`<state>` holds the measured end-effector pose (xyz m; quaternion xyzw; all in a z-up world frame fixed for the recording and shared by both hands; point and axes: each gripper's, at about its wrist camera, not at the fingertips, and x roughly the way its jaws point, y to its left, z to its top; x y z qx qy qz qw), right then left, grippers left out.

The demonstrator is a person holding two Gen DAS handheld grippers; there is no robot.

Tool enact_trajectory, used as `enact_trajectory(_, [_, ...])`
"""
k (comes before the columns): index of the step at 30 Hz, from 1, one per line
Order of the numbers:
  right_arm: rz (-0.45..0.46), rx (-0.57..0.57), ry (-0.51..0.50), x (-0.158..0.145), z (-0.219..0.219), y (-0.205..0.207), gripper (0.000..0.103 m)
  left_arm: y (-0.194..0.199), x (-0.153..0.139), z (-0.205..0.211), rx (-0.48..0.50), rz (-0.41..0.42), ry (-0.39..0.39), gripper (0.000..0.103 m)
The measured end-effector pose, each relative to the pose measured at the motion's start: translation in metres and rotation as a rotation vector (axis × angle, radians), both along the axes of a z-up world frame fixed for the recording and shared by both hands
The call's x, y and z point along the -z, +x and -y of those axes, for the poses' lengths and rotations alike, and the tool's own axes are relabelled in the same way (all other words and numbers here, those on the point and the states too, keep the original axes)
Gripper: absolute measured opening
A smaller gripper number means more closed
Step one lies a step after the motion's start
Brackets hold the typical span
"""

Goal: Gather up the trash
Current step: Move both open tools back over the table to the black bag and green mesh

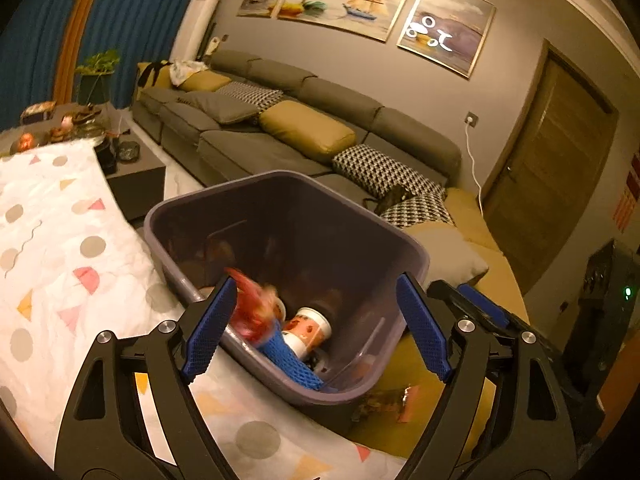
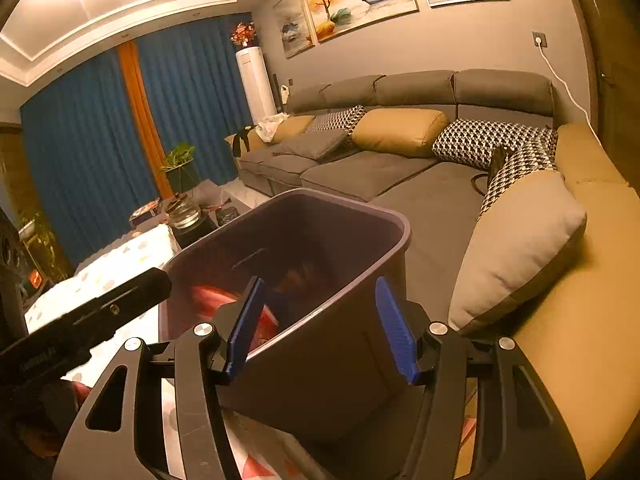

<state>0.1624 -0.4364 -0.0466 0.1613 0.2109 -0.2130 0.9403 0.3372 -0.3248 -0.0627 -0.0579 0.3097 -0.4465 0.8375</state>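
A purple-grey bin (image 1: 280,178) stands tilted at the edge of the patterned cloth. Inside lie a paper cup (image 1: 308,328) and a blue foam net (image 1: 288,356). A red and pink wrapper (image 1: 256,308) shows blurred just inside the rim, beside my left gripper's near pad and free of it. My left gripper (image 1: 316,280) hangs open over the bin's near side. My right gripper (image 2: 319,280) is open too, with the bin (image 2: 360,204) wall's near corner between its fingers, untouched. A red wrapper (image 2: 212,300) blurs inside the bin. Another wrapper (image 1: 392,400) lies below the bin.
The white cloth (image 1: 60,240) with coloured shapes covers the table on the left. A grey sofa (image 2: 360,172) with yellow and checked cushions runs behind and to the right of the bin. A dark side table (image 1: 136,184) holds clutter. A black speaker (image 1: 604,300) stands at the right.
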Motion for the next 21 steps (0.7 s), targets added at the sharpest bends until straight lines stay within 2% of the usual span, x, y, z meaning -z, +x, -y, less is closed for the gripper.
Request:
enact_trajectory(3, [0.000, -0.004, -0.018, -0.004, -0.005, 0.000, 0.059, -0.006, -0.002, -0.012, -0.030, 0.019, 0.004, 0.080])
enact_trajectory(12, [-0.002, -0.020, -0.082, -0.010, -0.031, -0.004, 0.071, -0.040, -0.015, -0.083, -0.307, 0.119, 0.130, 0.090])
enact_trajectory(14, [-0.001, -0.031, -0.099, -0.010, -0.041, -0.006, 0.077, -0.052, -0.018, -0.107, -0.360, 0.150, 0.160, 0.092])
enact_trajectory(17, [-0.009, -0.068, -0.115, -0.011, -0.058, -0.007, 0.081, -0.065, -0.024, -0.145, -0.429, 0.174, 0.182, 0.096])
enact_trajectory(21, [-0.013, -0.129, -0.137, -0.014, -0.086, -0.005, 0.084, -0.077, -0.030, -0.207, -0.571, 0.191, 0.224, 0.096])
